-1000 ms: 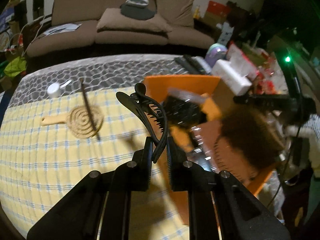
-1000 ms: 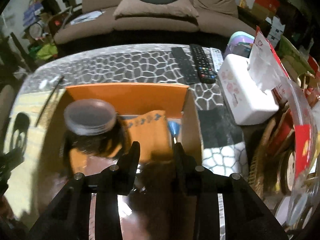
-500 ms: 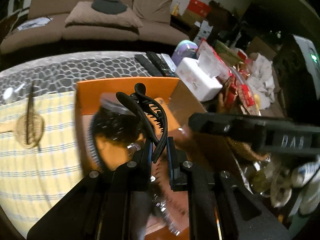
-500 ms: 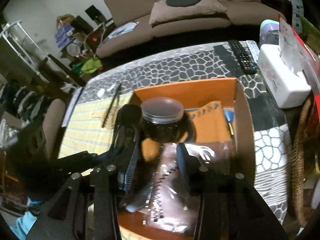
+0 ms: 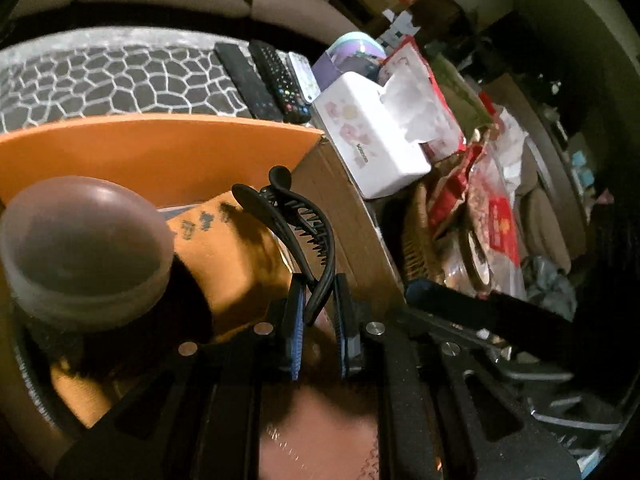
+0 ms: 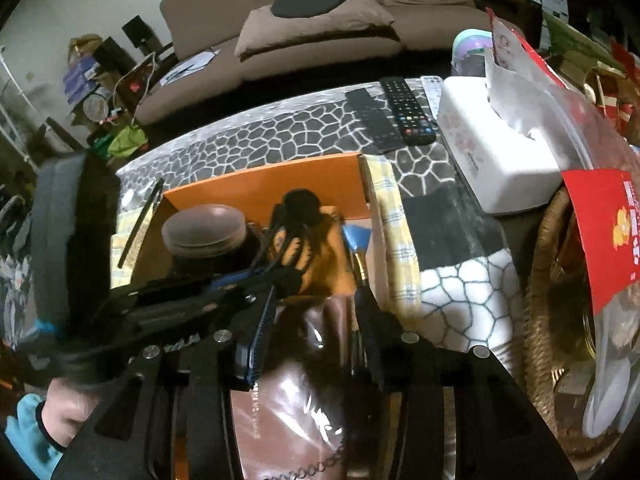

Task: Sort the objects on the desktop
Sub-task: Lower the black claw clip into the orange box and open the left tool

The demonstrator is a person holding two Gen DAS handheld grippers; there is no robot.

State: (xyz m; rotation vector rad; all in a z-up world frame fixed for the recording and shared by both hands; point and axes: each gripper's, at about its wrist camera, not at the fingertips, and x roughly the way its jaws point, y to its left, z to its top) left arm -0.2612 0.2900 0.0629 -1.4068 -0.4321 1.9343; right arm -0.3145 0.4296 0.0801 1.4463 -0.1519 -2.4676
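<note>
The orange box [image 6: 280, 182] fills the centre of your right wrist view, with the lidded jar [image 6: 204, 232] at its left. Your left gripper [image 5: 318, 304] pinches the black hair claw [image 5: 298, 226] over the box interior, mid-frame. Your right gripper [image 6: 316, 320] stands wide, seemingly empty, above a brown pouch [image 6: 296, 396].

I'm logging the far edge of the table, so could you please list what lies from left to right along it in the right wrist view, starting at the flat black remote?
Flat black remote → black button remote → white remote → white tissue box.
</note>
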